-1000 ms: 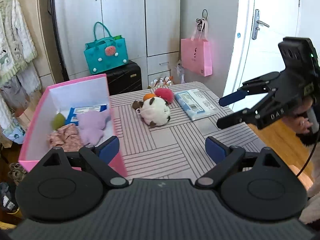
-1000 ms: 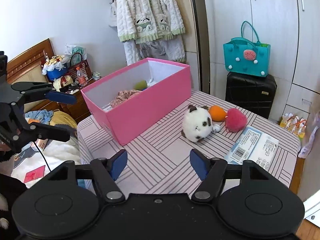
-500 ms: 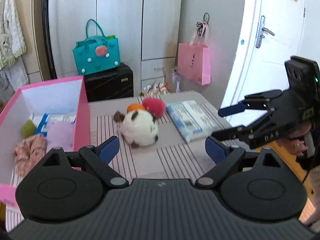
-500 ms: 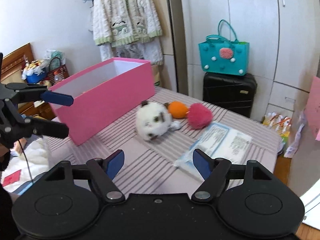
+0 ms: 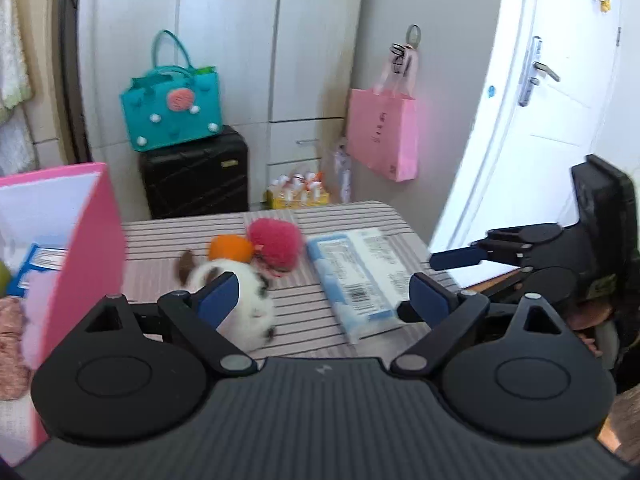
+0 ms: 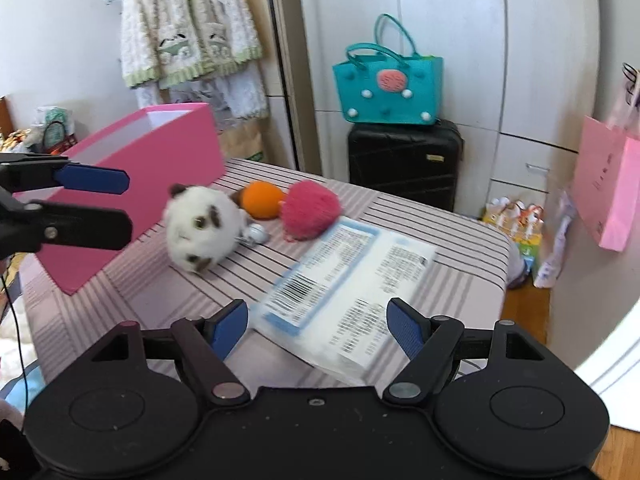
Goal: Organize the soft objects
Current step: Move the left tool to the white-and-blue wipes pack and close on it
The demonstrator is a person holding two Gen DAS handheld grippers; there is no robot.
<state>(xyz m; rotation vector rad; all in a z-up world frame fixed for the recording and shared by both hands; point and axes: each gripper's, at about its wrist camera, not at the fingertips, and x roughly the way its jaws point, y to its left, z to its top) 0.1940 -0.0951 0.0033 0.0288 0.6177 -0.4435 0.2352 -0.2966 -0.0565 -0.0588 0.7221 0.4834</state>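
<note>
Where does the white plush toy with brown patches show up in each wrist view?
Left wrist: white plush toy sits low and left of centre, partly behind the left gripper's near finger.
Right wrist: it lies left of centre, beside the pink box.
Shared landmark: the orange ball just behind it.

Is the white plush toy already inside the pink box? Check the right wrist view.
No, the white plush toy lies on the striped table, beside the pink box.
</note>
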